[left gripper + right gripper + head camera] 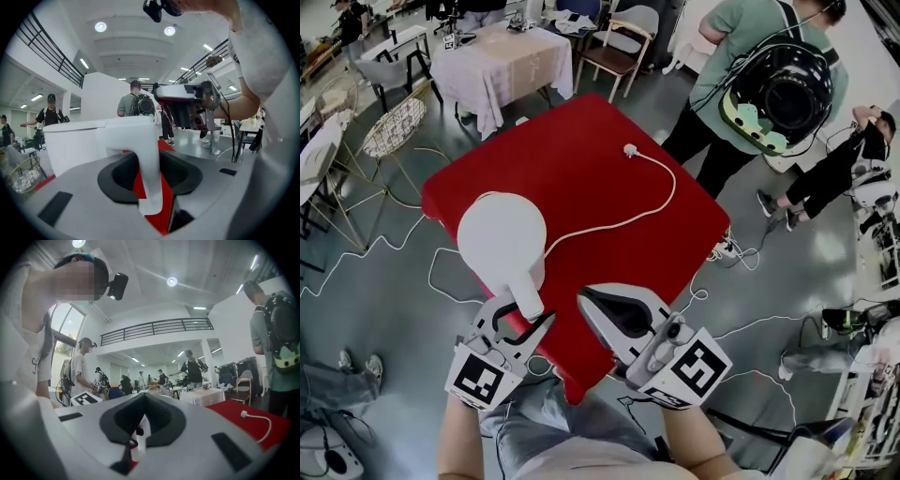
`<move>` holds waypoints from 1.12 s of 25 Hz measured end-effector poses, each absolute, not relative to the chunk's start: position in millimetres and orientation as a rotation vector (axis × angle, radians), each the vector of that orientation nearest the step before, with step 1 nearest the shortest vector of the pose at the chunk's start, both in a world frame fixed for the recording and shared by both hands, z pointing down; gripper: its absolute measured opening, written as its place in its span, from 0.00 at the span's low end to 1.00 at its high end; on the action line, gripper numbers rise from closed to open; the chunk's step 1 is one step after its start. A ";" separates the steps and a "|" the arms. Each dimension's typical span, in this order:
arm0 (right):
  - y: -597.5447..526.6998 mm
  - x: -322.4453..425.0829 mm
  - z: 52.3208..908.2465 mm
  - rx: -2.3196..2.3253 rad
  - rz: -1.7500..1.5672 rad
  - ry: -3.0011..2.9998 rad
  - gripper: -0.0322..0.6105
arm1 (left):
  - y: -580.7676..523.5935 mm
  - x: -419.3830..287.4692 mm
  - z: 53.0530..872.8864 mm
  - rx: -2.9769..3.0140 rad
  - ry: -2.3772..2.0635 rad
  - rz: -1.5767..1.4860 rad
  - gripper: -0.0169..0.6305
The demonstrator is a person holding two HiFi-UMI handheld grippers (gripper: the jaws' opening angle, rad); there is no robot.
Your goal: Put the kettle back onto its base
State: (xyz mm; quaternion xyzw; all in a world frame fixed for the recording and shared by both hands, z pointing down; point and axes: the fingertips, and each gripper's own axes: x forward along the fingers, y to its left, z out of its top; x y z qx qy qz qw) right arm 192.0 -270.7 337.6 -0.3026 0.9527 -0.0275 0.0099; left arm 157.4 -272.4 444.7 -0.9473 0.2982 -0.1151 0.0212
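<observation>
Kettle [500, 239] set down, left gripper [518, 315] slack round its handle [526, 292]

Head view: handle points at the nearer left gripper; red table [609, 141], cord [661, 202] trailing (base hidden beneath, probably seated). Left gripper view: jaws spread, handle upright between, untouched. Right gripper view: right gripper [140, 416] closed, empty; busy hall beyond.

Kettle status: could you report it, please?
Left tool open, astride handle. Right tool shut, empty. Kettle upright on red table, cord trailing from beneath. Nothing blocking.
</observation>
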 end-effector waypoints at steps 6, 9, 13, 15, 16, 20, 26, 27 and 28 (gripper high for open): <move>-266.2 182.6 330.9 -0.988 -0.074 2.951 0.06 | -271.2 143.2 443.9 -2.925 0.906 -0.443 0.25; -259.3 178.1 328.8 -1.002 -0.072 2.947 0.06 | -266.6 128.8 440.7 -2.945 0.936 -0.400 0.25; -258.5 166.8 323.6 -1.023 -0.070 2.938 0.06 | -268.2 101.4 428.8 -2.942 1.005 -0.343 0.24; -248.3 163.9 320.3 -1.023 -0.069 2.931 0.06 | -261.8 90.9 415.5 -2.944 1.079 -0.274 0.12; -241.5 162.3 318.5 -1.020 -0.069 2.928 0.06 | -257.3 87.3 408.2 -2.951 1.108 -0.239 0.07; -221.7 142.7 312.1 -1.018 -0.073 2.916 0.06 | -243.4 74.8 378.2 -2.955 1.076 -0.170 0.04; -197.9 101.8 302.1 -1.065 -0.058 2.891 0.06 | -222.3 50.8 339.1 -2.969 0.983 -0.151 0.04; -193.0 95.4 300.5 -1.083 -0.055 2.886 0.06 | -217.3 46.6 333.5 -2.971 0.962 -0.145 0.04; -188.0 88.0 299.3 -1.102 -0.053 2.878 0.06 | -212.4 41.4 329.0 -2.974 0.939 -0.144 0.04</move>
